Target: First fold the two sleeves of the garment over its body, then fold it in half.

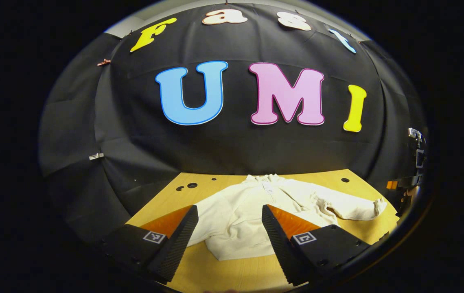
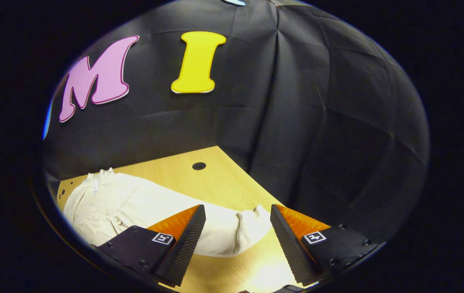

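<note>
Black cloth wall behind, pale wooden table in front, drilled with a few dark holes along its far edge. Spread flat on it, collar toward the wall: a cream garment, body central in the left gripper view, one sleeve stretched out sideways toward the table's right edge and not yet folded in. Same sleeve seen close in the right gripper view, its cuff lying between the fingers' line of sight.

Left gripper held above the near hem, jaws spread wide, gripping nothing; probably poised over the body to pin or wait. Right gripper likewise gaping, empty, lined up on the cuff end (likely the first grab point, since a sleeve lifted by its end swings over the body most easily). Other sleeve hidden behind the left finger, so state unclear. Judged stage: very start, no fold made.
</note>
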Tool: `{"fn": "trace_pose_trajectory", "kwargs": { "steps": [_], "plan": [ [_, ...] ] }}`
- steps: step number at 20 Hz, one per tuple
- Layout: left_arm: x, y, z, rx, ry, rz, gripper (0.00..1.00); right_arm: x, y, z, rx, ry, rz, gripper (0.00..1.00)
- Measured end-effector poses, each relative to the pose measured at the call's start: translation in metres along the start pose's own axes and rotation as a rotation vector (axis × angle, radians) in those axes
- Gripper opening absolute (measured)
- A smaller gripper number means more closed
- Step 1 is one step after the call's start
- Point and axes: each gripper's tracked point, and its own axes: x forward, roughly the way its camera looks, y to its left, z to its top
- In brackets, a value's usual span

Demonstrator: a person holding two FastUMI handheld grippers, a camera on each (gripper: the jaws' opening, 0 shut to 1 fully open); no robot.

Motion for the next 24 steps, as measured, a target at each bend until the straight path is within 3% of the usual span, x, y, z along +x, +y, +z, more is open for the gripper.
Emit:
{"fn": "trace_pose_trajectory", "kwargs": {
  "steps": [9,18,23,24],
  "plan": [
    [0.006,0.027,-0.014,0.002,0.053,0.097,0.96,0.053,-0.029,-0.078,0.056,0.224,-0.067,1.0],
    [0.003,0.021,-0.016,0.033,0.068,0.089,0.97,0.082,-0.03,-0.125,0.084,0.377,-0.053,1.0],
    [0.003,0.015,-0.012,-0.013,0.068,0.068,0.98,0.082,-0.022,-0.125,0.07,0.381,-0.004,0.89],
    [0.003,0.015,-0.012,-0.006,0.068,0.066,0.98,0.084,-0.019,-0.125,0.046,0.376,0.012,0.79]
  ]
}}
